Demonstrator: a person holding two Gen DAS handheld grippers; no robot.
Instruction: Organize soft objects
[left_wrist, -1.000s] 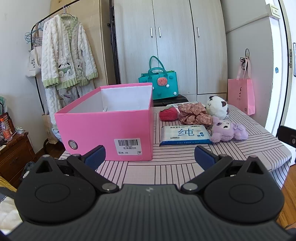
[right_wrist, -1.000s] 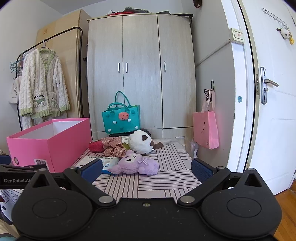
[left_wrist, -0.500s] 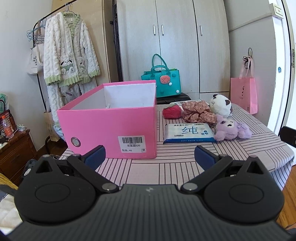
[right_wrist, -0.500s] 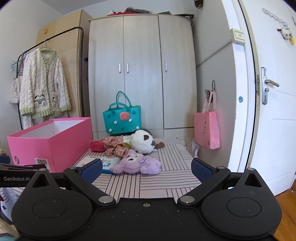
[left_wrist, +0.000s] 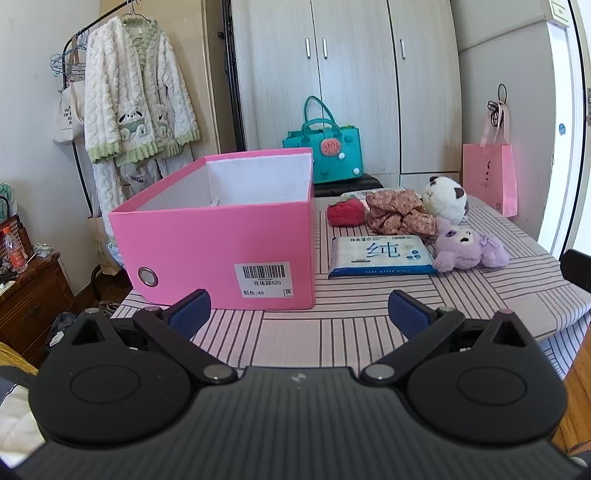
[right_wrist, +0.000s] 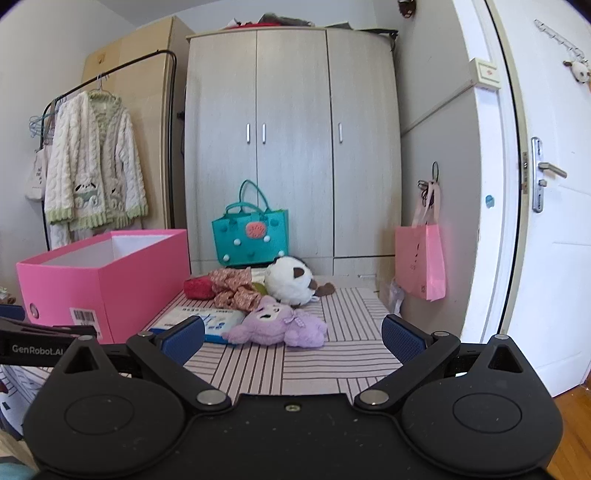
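Box (left_wrist: 218, 251) stands open on striped table (left_wrist: 332, 332), interior mostly hidden.

My left gripper (left_wrist: 299, 308) and right gripper (right_wrist: 293, 334) are black, with blue ribbed pads (right_wrist: 183, 338), silver pivot screws and round discs.

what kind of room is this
Most likely a bedroom in a home. A tall wardrobe fills the back wall, a fluffy cardigan hangs on a clothes rail beside it, and plush toys lie on a striped table near a pink box.
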